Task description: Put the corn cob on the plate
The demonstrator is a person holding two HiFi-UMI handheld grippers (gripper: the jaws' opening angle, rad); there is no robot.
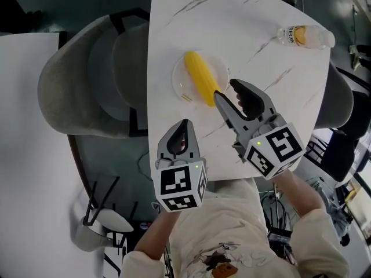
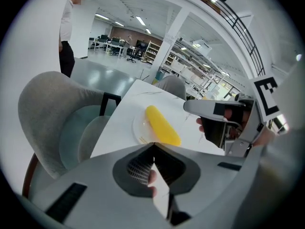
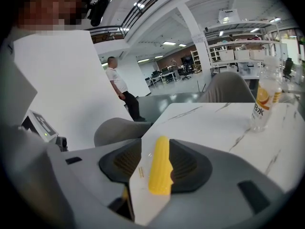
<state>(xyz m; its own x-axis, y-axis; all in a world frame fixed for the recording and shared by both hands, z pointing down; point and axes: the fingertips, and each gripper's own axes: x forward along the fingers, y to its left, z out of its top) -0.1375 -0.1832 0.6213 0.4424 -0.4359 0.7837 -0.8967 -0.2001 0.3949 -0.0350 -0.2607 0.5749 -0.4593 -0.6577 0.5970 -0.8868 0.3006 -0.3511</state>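
Marble worktop (image 1: 261, 45) bears a plate (image 1: 181, 81) with the corn cob (image 1: 200, 77) on it, right claw (image 1: 224, 89) wide, left claw (image 1: 185, 122) closed.

A clear plate (image 1: 180, 81) and an upright bottle (image 1: 305, 36), well apart, are carried by the white marbled surface (image 1: 243, 30).

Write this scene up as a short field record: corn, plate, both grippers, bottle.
corn cob: lying on the plate, not gripped
plate: on the white table
right gripper: open, jaws by the cob's near end
left gripper: shut, empty, short of the plate
bottle: upright near the table's far corner
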